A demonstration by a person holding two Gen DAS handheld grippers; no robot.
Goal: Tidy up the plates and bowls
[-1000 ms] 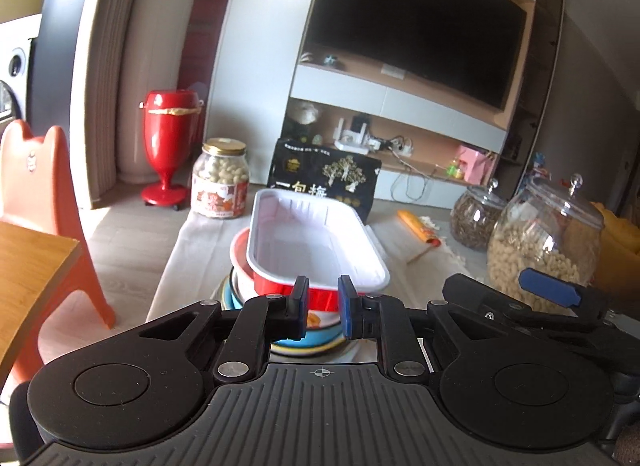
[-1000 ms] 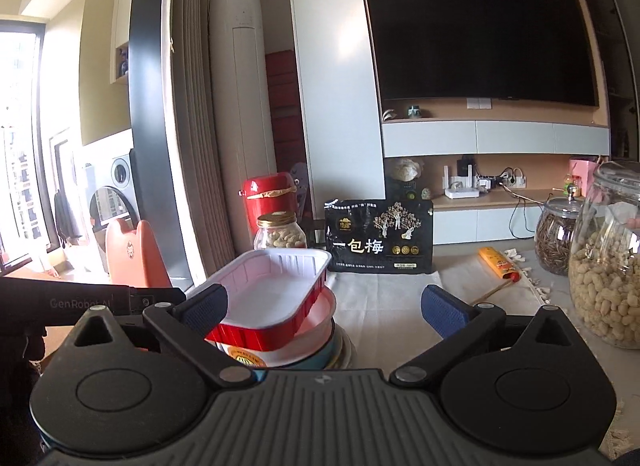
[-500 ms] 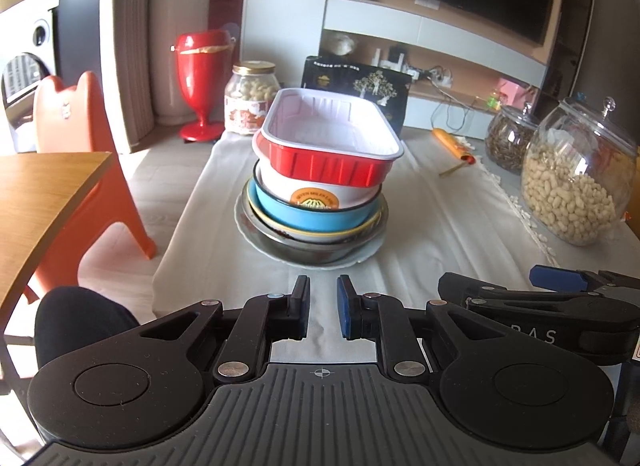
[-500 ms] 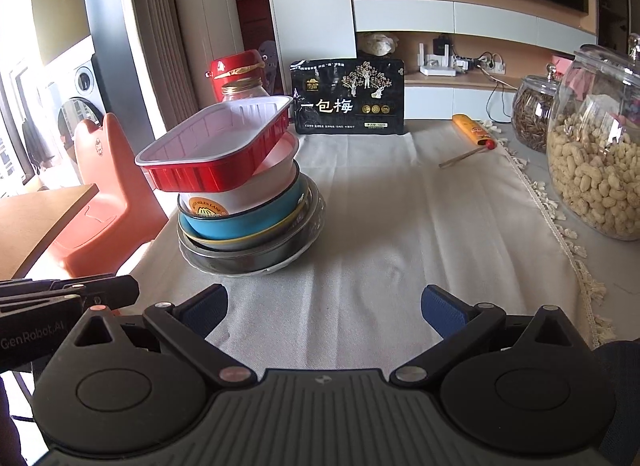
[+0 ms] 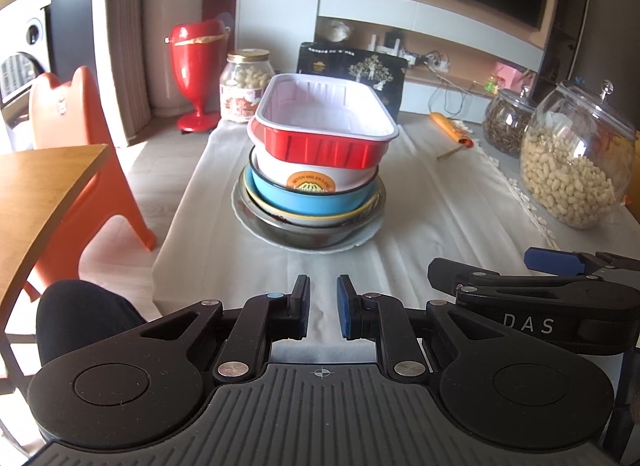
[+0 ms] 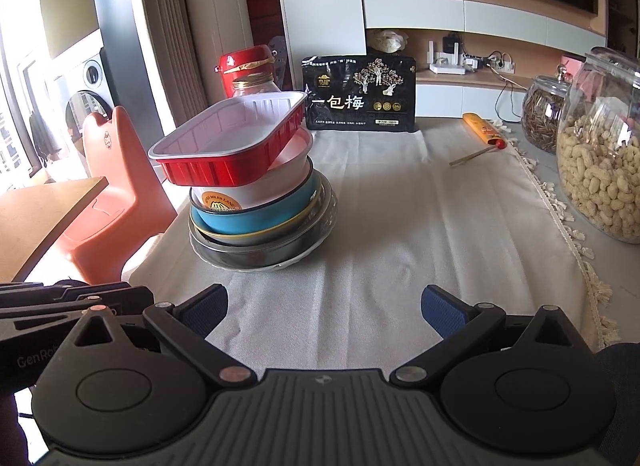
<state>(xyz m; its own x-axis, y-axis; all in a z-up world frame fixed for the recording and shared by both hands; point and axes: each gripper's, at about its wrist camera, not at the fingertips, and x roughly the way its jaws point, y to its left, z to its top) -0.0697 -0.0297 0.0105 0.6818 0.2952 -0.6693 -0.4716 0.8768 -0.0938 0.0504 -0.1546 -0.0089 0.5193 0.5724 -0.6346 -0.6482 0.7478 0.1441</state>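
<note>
Dishes stand in one pile on the white cloth (image 6: 400, 225), left of the middle: a red tray (image 6: 224, 145) on top, tilted, then a white bowl (image 6: 256, 189), a blue bowl (image 6: 256, 217), a metal bowl (image 6: 264, 254) and a plate (image 5: 360, 240) below. The stacking looks finished, or nearly; only the crooked tray may need straightening. The left gripper (image 5: 323, 306) is nearly closed and holds nothing. The right gripper (image 6: 324, 312) is wide apart, also empty. Jars of peanuts (image 6: 600, 169) stand far right.

Bright window daylight from left; fisheye-bent edges.
</note>
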